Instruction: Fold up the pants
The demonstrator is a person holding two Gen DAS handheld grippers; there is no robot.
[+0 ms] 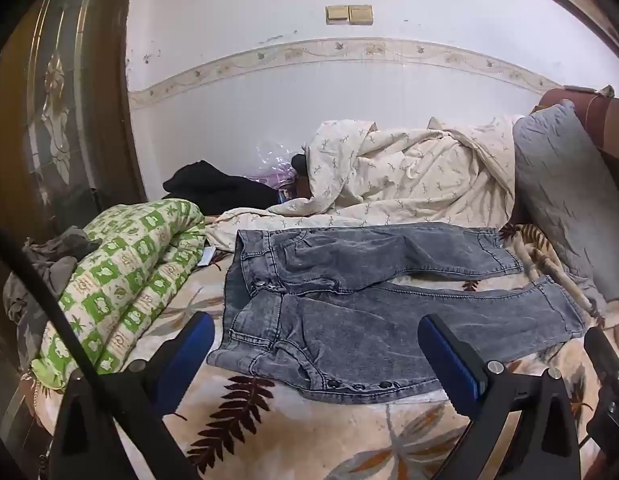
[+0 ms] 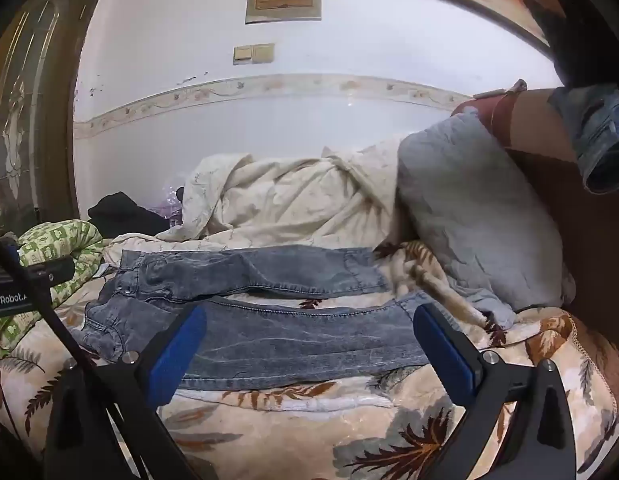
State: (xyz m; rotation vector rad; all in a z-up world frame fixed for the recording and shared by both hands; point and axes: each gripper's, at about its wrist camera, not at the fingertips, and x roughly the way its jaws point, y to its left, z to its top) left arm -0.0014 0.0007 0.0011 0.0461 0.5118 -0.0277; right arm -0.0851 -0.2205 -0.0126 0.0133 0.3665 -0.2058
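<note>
Left gripper (image 1: 315, 354) was spread wide, blue pads empty, hovering over the waistband end of the grey jeans (image 1: 373, 304), not touching them. Right gripper (image 2: 309, 344) was equally wide apart and empty, above the near leg close to the hem. Right gripper's body also showed at the right edge of the left wrist view.

Jeans (image 2: 269, 320) lay flat and unfolded on the bed's leaf-print blanket (image 2: 389, 436), waistband toward the left side of the bed, legs running right, slightly splayed, the far leg lying alongside the cream duvet (image 1: 409, 176).

Green patterned quilt (image 1: 129, 276) was rolled up at the left edge of the bed, just beside the waistband. Black garment (image 1: 217, 188) sat behind it near the wall. Grey pillow (image 2: 477, 208) leaned at the headboard on the right, near the leg hems. Another denim piece (image 2: 597, 136) hung over the headboard's top right.
</note>
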